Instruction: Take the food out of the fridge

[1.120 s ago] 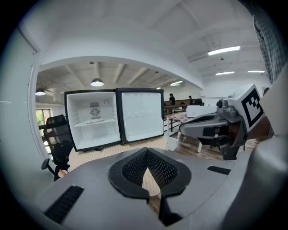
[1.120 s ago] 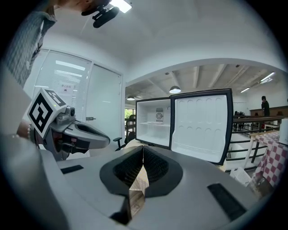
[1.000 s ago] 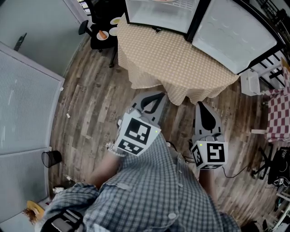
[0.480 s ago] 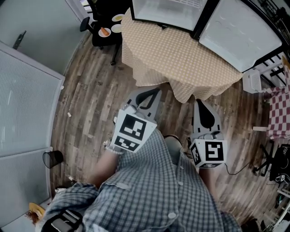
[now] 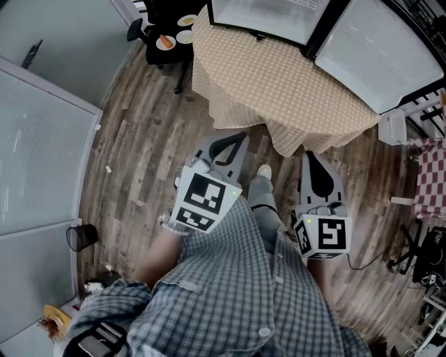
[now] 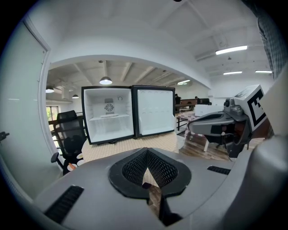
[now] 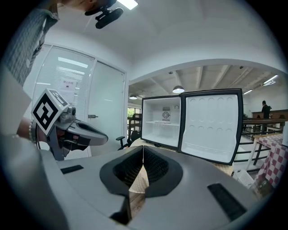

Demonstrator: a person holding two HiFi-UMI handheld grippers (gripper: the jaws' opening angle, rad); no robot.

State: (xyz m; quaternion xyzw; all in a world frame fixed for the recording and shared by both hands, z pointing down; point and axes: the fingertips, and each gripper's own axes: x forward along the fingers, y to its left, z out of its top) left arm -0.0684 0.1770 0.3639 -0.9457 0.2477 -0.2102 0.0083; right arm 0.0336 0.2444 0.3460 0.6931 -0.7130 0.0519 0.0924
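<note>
Where fridge point(image 5: 261, 15) sits at far edge of check-clothed table point(image 5: 279, 97), it faces person, door point(image 5: 376, 52) swung wide to right; white interior bare, one shelf. Food point(image 5: 165, 42): small orange-brown piece on white plate, on black chair point(image 5: 155, 57) left of table; long axis too small to read. Left gripper point(image 6: 147, 150) and right gripper point(image 7: 143, 148) side by side, pointing at table, tilted slightly down; both sets of jaws closed, nothing between.

tablecloth point(image 5: 279, 90): beige, fine check. floor point(image 5: 139, 146): brown wood-grain planks. shirt point(image 5: 237, 293): blue-grey plaid. fridge point(image 6: 110, 126): white inside, black frame. side cloth point(image 5: 428, 174): red-and-white check (larger squares than the tablecloth's). left gripper point(image 5: 237, 138), right gripper point(image 5: 311, 157): grey, black pads, black-and-white marker cubes.
</note>
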